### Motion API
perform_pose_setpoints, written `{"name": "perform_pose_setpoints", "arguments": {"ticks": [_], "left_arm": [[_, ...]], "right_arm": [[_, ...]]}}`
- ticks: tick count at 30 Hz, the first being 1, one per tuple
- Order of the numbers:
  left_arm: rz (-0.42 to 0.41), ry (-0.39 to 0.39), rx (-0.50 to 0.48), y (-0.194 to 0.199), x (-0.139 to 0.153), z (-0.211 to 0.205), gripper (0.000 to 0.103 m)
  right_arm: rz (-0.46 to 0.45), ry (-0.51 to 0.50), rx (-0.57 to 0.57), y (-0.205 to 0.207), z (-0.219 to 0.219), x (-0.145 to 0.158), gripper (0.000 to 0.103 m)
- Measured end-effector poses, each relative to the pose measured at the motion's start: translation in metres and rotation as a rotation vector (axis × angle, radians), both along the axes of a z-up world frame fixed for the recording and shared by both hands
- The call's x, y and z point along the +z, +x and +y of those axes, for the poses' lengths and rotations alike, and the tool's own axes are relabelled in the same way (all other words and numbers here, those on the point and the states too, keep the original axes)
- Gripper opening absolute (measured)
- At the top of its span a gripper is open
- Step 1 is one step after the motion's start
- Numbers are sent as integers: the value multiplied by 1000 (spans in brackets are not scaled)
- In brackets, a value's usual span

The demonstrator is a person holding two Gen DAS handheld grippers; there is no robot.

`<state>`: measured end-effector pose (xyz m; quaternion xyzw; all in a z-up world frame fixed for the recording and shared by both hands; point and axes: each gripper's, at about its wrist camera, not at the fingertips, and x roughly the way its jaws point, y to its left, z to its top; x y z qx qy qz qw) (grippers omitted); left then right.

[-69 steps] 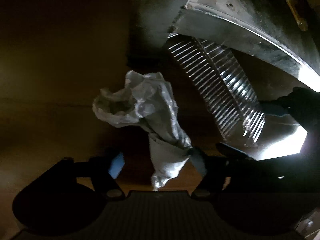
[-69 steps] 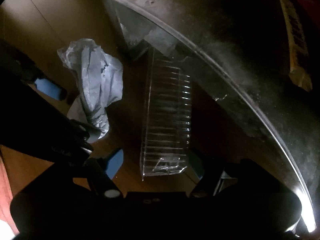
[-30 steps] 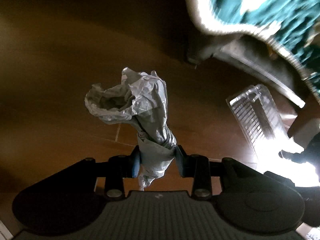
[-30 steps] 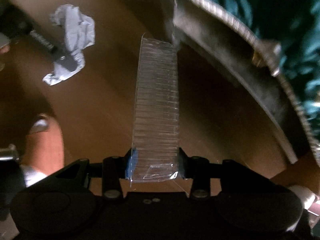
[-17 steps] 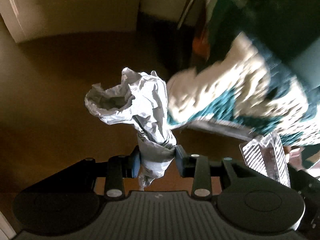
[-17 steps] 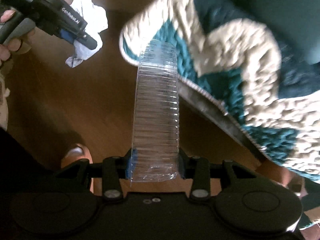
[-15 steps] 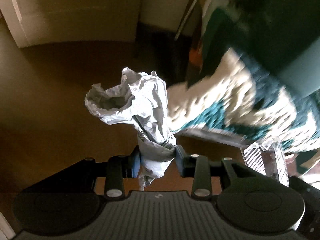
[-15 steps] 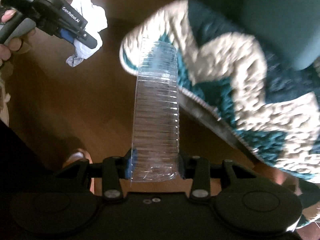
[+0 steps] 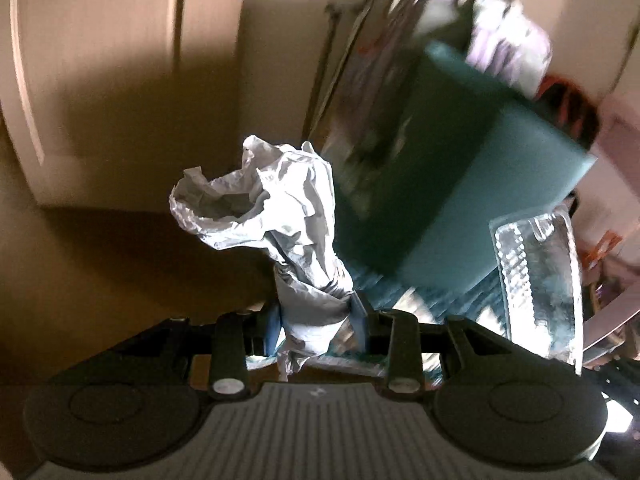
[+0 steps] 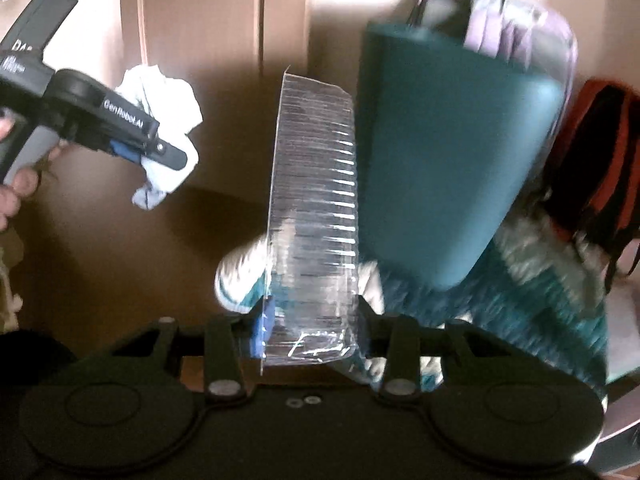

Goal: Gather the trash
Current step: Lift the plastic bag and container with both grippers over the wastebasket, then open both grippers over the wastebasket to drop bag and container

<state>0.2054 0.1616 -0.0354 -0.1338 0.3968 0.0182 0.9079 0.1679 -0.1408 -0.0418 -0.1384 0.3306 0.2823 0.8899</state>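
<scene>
Both grippers are now riding high above the wooden floor [image 10: 132, 280], where a moment ago they were down low beside the dark furniture base, and each is carrying the same piece of trash it was gripping then. Left gripper [image 9: 316, 316] jaws are pinching the lower neck of the crumpled white paper bag [image 9: 280, 216], which is flaring up and out ahead of the pads, its open mouth turning toward the left. Right gripper [image 10: 310, 330] jaws are clamping the near end of the clear ribbed plastic tray [image 10: 316, 208], which is standing up on end along the fingers. Neither piece is touching anything but its pads. Beyond the tray a teal cushion [image 10: 440, 152] is leaning over a teal and white knitted blanket [image 10: 540, 288], with a red and black bag [image 10: 592, 168] showing at the right. In the right wrist view a person's hand [image 10: 16, 184] is gripping the left tool's handle at the left edge, the paper bag hanging from it in front of pale cabinet doors [image 10: 224, 40]
</scene>
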Motion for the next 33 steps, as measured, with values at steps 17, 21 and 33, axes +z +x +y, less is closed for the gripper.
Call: {"name": "perform_pose_setpoints", "arguments": {"ticks": [17,21,33], "left_arm": [[-235,37,-165,70,123,-109,35],[-257,54,-179,89,142,-125,35],[-174,77,-193,166,128,-145,35]], "right_arm": [[-182,103,-136,74,-41,124,40],[-195,117,-156,98,-46,135,40],[-150,83,-196,171,-48,125,40]]}}
